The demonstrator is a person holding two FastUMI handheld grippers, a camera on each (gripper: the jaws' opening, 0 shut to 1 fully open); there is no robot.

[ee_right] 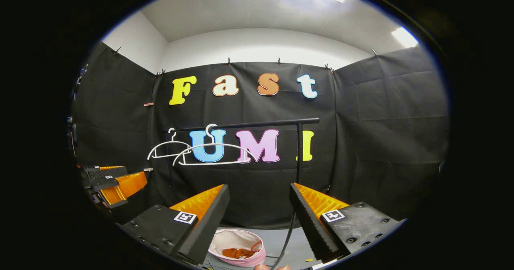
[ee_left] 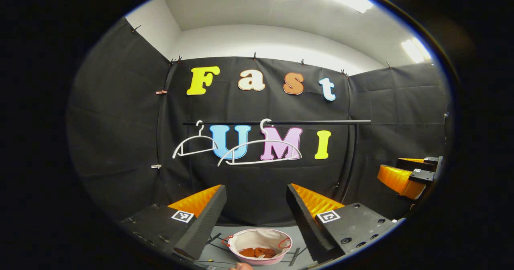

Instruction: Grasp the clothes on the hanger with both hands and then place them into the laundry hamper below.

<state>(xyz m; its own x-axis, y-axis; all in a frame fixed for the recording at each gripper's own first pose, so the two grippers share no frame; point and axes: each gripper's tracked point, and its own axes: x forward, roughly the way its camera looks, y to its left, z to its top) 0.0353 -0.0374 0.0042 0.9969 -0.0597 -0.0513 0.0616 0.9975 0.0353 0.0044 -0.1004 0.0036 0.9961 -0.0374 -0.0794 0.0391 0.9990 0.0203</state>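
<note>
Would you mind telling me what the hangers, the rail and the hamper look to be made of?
Hangers: probably white plastic, thin smooth curved arms. Rail: likely black metal tube, straight and slim. Hamper: seems soft pink fabric with a pale lining and rounded rim.

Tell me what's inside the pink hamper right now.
A crumpled orange-brown garment lies at the bottom of the hamper, against its pale lining. Both hangers on the rail are bare. The hamper's near rim hides part of the bottom.

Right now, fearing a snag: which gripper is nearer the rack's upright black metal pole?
Right gripper: the pole stands straight ahead of it. Left gripper is farther left.
</note>
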